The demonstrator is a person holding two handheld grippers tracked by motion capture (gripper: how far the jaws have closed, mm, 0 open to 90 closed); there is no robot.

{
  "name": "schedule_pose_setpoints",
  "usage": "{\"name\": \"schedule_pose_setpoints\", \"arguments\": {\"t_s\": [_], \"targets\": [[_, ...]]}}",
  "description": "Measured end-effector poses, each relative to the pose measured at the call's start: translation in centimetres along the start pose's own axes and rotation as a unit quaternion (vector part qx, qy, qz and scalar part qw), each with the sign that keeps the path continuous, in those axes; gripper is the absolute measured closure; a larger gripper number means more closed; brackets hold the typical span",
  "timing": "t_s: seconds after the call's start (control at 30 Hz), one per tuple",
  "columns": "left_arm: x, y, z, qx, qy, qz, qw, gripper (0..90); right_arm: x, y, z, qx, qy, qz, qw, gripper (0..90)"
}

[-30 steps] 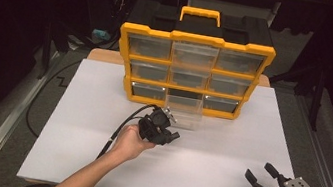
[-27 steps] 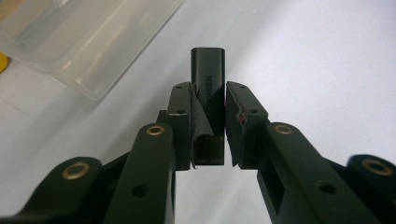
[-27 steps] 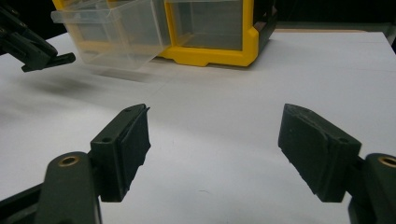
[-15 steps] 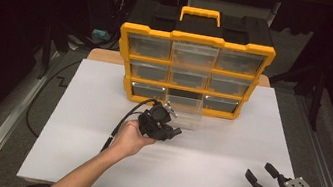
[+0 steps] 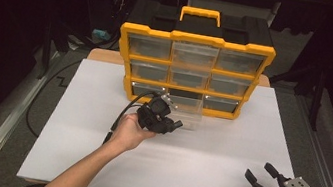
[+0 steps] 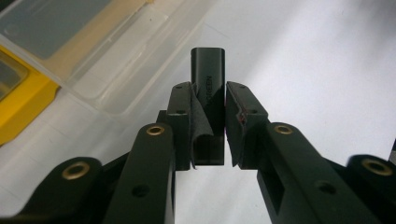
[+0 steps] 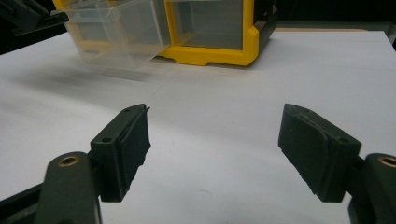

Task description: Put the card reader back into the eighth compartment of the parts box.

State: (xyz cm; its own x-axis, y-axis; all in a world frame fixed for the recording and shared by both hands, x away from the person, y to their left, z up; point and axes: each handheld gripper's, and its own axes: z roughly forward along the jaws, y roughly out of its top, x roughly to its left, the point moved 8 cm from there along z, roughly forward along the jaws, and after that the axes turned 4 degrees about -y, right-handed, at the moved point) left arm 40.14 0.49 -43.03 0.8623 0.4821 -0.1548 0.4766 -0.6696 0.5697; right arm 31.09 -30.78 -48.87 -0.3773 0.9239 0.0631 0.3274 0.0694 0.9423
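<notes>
My left gripper (image 6: 208, 122) pinches a small black connector (image 6: 208, 81) just before the organizer's (image 5: 193, 72) pulled-out drawer (image 5: 187, 111); rigid, light, probably slick, best held mid-body. Right gripper (image 5: 262, 179) fingers gape empty.

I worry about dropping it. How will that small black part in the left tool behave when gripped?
The small black part looks rigid, so it probably won't flex. Its smooth, flat sides might slip between the left tool pads. Probably light, given its size.
</notes>
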Motion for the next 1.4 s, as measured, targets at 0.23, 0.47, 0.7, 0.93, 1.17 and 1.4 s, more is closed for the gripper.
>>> {"name": "schedule_pose_setpoints", "arguments": {"t_s": [0.23, 0.47, 0.7, 0.93, 1.17, 1.4], "targets": [[0.1, 1.2, -0.4, -0.004, 0.003, 0.004, 1.0000, 73.3, 0.0, 0.0, 0.0, 0.000, 0.002, -0.001, 1.0000, 25.2], [0.7, 2.3, -0.7, -0.008, 0.006, 0.000, 0.9999, 73.3, 0.0, 0.0, 0.0, -0.001, 0.000, -0.002, 1.0000, 25.2], [1.8, 3.0, -0.8, -0.011, 0.015, -0.010, 0.9998, 73.3, 0.0, 0.0, 0.0, -0.001, 0.001, -0.002, 1.0000, 25.2], [3.1, 3.3, -0.5, -0.010, 0.025, -0.022, 0.9994, 73.3, 0.0, 0.0, 0.0, 0.001, 0.004, 0.000, 1.0000, 25.2], [4.0, 4.0, 0.0, -0.010, 0.033, -0.028, 0.9990, 73.3, 0.0, 0.0, 0.0, 0.001, 0.003, 0.003, 1.0000, 25.2], [4.8, 4.3, 0.7, -0.011, 0.036, -0.036, 0.9986, 73.3, -0.1, 0.0, 0.0, 0.001, 0.003, 0.003, 1.0000, 25.2]]}}
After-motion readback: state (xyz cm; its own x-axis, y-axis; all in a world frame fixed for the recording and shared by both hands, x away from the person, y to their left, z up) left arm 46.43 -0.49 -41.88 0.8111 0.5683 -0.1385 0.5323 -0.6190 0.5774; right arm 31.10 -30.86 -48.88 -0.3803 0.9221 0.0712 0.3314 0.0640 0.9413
